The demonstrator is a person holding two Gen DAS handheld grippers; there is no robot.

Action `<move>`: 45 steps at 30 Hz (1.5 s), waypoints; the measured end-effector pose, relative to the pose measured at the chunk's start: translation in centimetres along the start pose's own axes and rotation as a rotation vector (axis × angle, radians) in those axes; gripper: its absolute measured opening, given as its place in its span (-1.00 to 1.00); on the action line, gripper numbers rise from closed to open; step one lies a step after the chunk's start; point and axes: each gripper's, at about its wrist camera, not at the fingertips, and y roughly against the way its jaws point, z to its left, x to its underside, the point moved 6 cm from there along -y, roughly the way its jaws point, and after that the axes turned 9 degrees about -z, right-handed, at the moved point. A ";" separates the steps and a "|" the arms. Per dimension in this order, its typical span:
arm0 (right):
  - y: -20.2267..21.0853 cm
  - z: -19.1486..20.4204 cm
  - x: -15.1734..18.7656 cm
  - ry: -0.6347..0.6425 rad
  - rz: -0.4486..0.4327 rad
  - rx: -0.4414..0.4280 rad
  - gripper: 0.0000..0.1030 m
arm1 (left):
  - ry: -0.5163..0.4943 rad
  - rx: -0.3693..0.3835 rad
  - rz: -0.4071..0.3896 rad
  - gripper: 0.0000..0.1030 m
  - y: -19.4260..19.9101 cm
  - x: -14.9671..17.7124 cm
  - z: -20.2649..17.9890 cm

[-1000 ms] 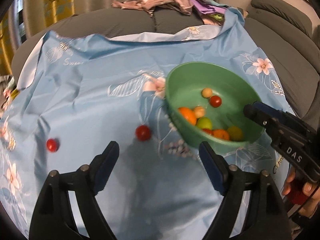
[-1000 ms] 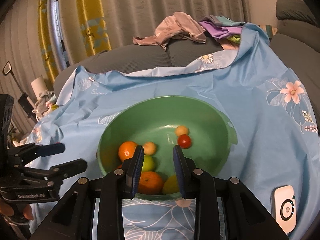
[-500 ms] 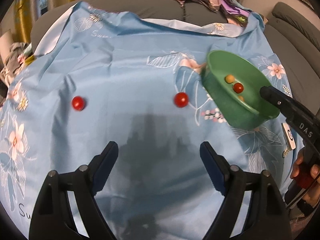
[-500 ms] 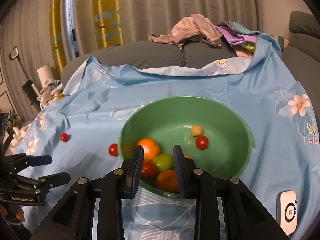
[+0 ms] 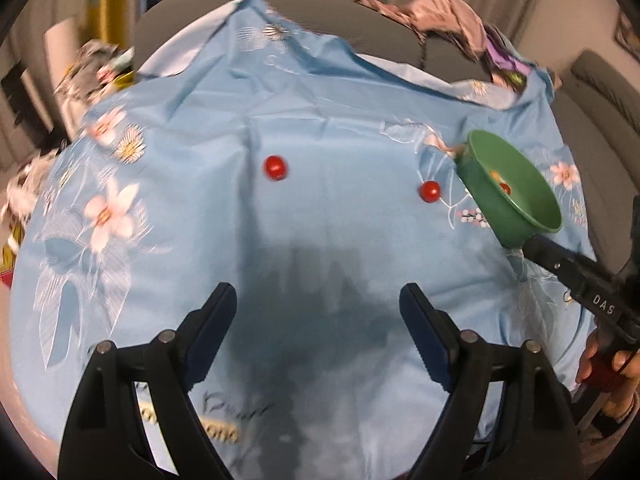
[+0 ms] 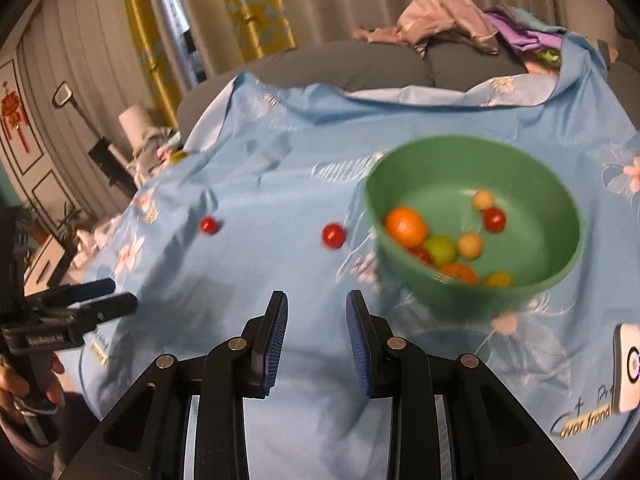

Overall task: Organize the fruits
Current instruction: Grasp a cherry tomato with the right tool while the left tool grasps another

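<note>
Blue flowered cloth point(image 5: 320, 128) covers the bench, with two red fruits point(image 5: 275, 167) point(image 5: 429, 191) loose mid-cloth and the green bowl point(image 6: 560, 216) of fruit toward its right edge. To do this well, centre the left gripper point(image 5: 316, 316), jaws wide and empty, over one fruit before closing. The right gripper point(image 6: 316, 320) is narrowed to its tightest, holding nothing.

Both grippers — black plastic frames, silver pivot screws, ribbed blue pads point(image 6: 276, 332). Right gripper point(image 5: 560, 258) marked "DAS" in white; left gripper point(image 6: 96, 296) bears white label, lettering blurred.
</note>
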 end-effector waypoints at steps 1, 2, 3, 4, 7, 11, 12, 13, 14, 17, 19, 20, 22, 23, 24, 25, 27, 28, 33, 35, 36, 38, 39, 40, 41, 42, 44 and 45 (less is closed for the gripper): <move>0.2 0.5 0.0 0.001 0.001 -0.011 -0.41 | 0.011 0.002 -0.006 0.63 0.4 0.1 0.2; 0.3 1.1 0.0 -0.001 0.001 -0.032 -0.41 | 0.019 0.001 -0.010 0.63 0.9 0.3 0.5; 0.2 1.4 -0.2 -0.004 0.004 -0.040 -0.41 | 0.024 0.002 -0.013 0.63 1.2 0.4 0.9; 0.0 1.7 -0.3 -0.002 0.008 -0.040 -0.41 | 0.024 0.003 -0.014 0.63 1.3 0.4 0.9; -1.4 2.2 -0.4 0.016 0.040 -0.017 -0.41 | 0.013 0.014 -0.005 0.63 0.9 0.1 1.3; -4.1 2.2 -0.6 0.029 0.096 0.014 -0.41 | 0.009 0.049 -0.001 0.63 -0.2 -0.8 1.8; -4.5 2.1 -0.7 0.029 0.102 0.017 -0.41 | 0.012 0.053 0.008 0.63 -0.7 -1.0 2.0; -5.0 2.0 -0.8 0.030 0.111 0.024 -0.41 | 0.011 0.055 0.016 0.63 -1.4 -1.5 2.1; -5.6 1.9 -1.0 0.033 0.120 0.035 -0.41 | 0.008 0.057 0.017 0.63 -1.8 -1.8 2.2; -7.3 1.2 -1.7 0.040 0.134 0.074 -0.41 | 0.007 0.064 0.014 0.63 -2.8 -3.0 2.5; -8.4 0.7 -2.0 0.039 0.149 0.087 -0.41 | 0.007 0.061 0.014 0.63 -3.5 -3.8 2.7; -9.0 0.5 -2.1 0.038 0.157 0.093 -0.41 | 0.008 0.060 0.016 0.63 -3.8 -4.0 2.8; -9.9 0.2 -2.3 0.045 0.171 0.105 -0.41 | 0.011 0.063 0.020 0.63 -4.4 -4.4 2.8; -10.3 0.1 -2.4 0.050 0.178 0.113 -0.41 | 0.011 0.062 0.023 0.63 -4.7 -4.6 2.9; -10.8 0.0 -2.5 0.059 0.185 0.121 -0.41 | 0.009 0.060 0.028 0.63 -5.1 -4.7 3.0; -11.2 -0.1 -2.7 0.066 0.190 0.127 -0.41 | 0.007 0.058 0.031 0.63 -5.3 -4.8 3.0; -11.8 0.2 -2.9 0.082 0.195 0.120 -0.41 | 0.004 0.057 0.036 0.63 -5.8 -5.1 3.1; -12.1 0.2 -3.0 0.093 0.199 0.126 -0.41 | 0.004 0.060 0.036 0.63 -6.0 -5.3 3.1; -13.9 0.6 -3.5 0.175 0.214 0.184 -0.41 | -0.002 0.071 0.042 0.63 -6.9 -6.1 3.1; -14.6 0.6 -3.7 0.203 0.220 0.201 -0.41 | -0.004 0.074 0.048 0.63 -7.2 -6.2 3.2; -15.0 0.5 -3.9 0.226 0.218 0.217 -0.41 | -0.002 0.075 0.051 0.63 -7.4 -6.2 3.3; -15.6 0.2 -4.3 0.242 0.219 0.244 -0.41 | 0.002 0.081 0.059 0.63 -7.8 -6.2 3.3; -15.9 -0.1 -4.5 0.239 0.222 0.247 -0.41 | 0.002 0.082 0.064 0.63 -7.9 -6.1 3.4; -16.2 -0.4 -4.6 0.244 0.231 0.256 -0.41 | 0.001 0.081 0.070 0.63 -8.1 -6.1 3.4; -16.4 -0.7 -4.7 0.255 0.242 0.271 -0.41 | -0.001 0.082 0.075 0.63 -8.3 -6.0 3.4; -16.6 -1.1 -4.8 0.262 0.256 0.282 -0.41 | -0.001 0.084 0.078 0.63 -8.4 -6.0 3.5; -16.8 -1.6 -4.8 0.255 0.275 0.279 -0.41 | -0.002 0.092 0.075 0.63 -8.4 -6.1 3.5; -16.8 -1.8 -4.7 0.244 0.279 0.260 -0.41 | -0.004 0.092 0.075 0.63 -8.5 -6.2 3.6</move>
